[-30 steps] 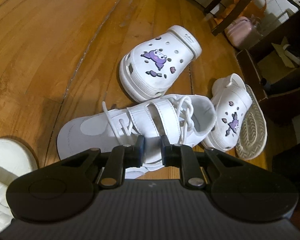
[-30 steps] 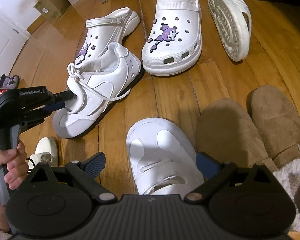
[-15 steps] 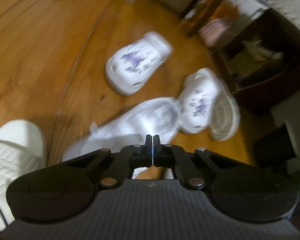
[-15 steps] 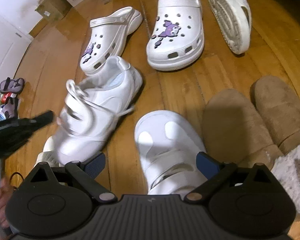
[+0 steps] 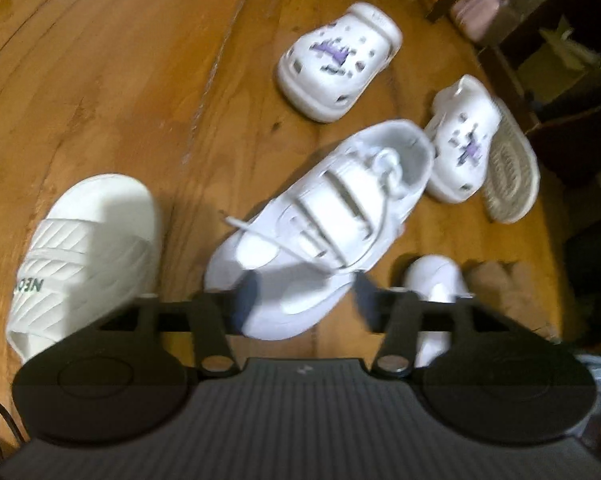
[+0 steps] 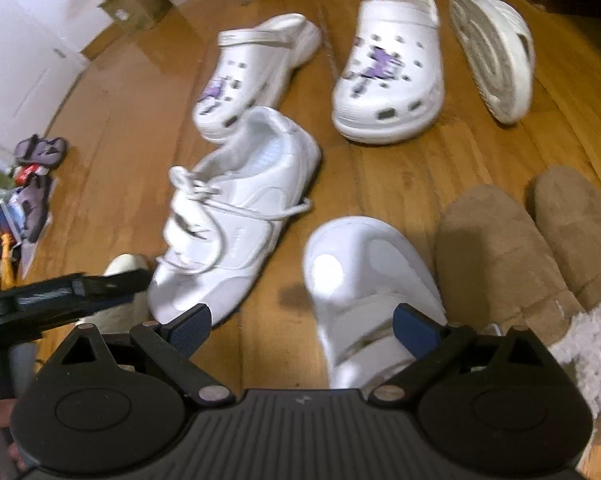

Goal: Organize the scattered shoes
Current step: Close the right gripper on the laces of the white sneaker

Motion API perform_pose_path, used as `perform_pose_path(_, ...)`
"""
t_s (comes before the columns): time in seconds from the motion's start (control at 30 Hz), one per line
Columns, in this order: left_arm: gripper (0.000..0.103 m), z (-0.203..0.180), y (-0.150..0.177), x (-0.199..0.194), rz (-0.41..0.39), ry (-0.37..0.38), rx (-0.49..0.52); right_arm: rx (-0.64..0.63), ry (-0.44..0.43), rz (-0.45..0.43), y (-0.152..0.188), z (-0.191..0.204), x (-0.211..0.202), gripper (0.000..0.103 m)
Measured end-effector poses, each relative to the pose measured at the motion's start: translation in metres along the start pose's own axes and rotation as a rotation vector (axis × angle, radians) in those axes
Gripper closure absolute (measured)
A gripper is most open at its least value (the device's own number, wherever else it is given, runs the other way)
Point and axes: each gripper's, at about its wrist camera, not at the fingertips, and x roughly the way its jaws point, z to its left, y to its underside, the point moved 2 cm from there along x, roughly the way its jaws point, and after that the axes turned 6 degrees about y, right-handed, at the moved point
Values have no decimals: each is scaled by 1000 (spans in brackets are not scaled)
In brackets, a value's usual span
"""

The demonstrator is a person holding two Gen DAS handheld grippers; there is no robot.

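A white laced sneaker (image 5: 324,224) lies on the wooden floor, also in the right wrist view (image 6: 228,220). My left gripper (image 5: 300,296) is open and empty just above its toe. Its mate, a second white sneaker (image 6: 364,284), sits between the open fingers of my right gripper (image 6: 300,326), untouched; its toe shows in the left view (image 5: 432,276). Two white clogs with purple charms (image 6: 388,68) (image 6: 252,72) lie beyond. A white slide (image 5: 84,248) lies at left; another stands on edge (image 6: 496,48).
Two tan furry slippers (image 6: 496,248) sit at the right next to the second sneaker. Clutter and small purple shoes (image 6: 40,152) lie by the white wall at left. Dark furniture and a pink bag (image 5: 476,12) stand beyond the clogs.
My left gripper was shut on the laced sneaker, dragged it toward the second sneaker, then opened and let it go. The right gripper edged forward slightly.
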Motion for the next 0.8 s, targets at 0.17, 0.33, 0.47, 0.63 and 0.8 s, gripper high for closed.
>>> perform_pose_path(0.17,40,0,8,-2,40,-41,99,-211,-7,-85,-9,29,-2,5)
perform_pose_path(0.33,23,13,17,-20,49,-14,128,-430,39,-144,-25,65,0,5)
perform_pose_path(0.47,20,23,25,-35,30,40,150,-606,28,-150,-29,96,12,5)
perform_pose_path(0.63,11,29,20,-45,-11,100,180,-730,51,-159,-24,121,34,6)
perform_pose_path(0.8,11,32,17,-41,-72,127,222,-687,21,-125,-33,123,55,8)
